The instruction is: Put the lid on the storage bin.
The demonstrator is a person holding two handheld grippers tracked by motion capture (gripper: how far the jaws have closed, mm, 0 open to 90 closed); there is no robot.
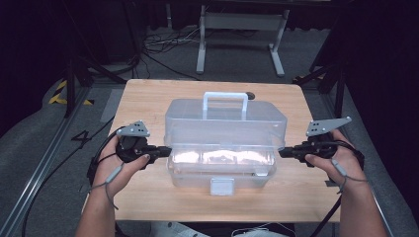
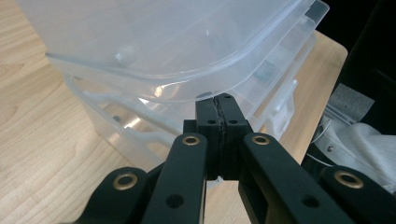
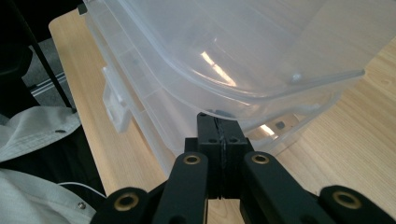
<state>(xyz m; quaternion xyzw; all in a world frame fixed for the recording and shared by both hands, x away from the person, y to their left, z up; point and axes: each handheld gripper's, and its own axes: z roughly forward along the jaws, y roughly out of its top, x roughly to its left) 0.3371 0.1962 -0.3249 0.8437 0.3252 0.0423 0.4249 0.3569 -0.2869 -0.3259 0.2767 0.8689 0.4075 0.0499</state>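
While the clear box (image 1: pixel 225 143) sits mid-table, nearer the front edge, the left gripper (image 1: pixel 165 150) and right gripper (image 1: pixel 282 152) press their tips under its lid (image 1: pixel 197 116) at either end, both with jaws pressed together.

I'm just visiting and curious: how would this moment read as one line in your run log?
left claw: shut, tip under lid edge | right claw: shut, same | clear box: on table, lid raised at front

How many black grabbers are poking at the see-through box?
2. The left gripper is under the lid's left edge of the clear box; the right gripper is under its right edge.
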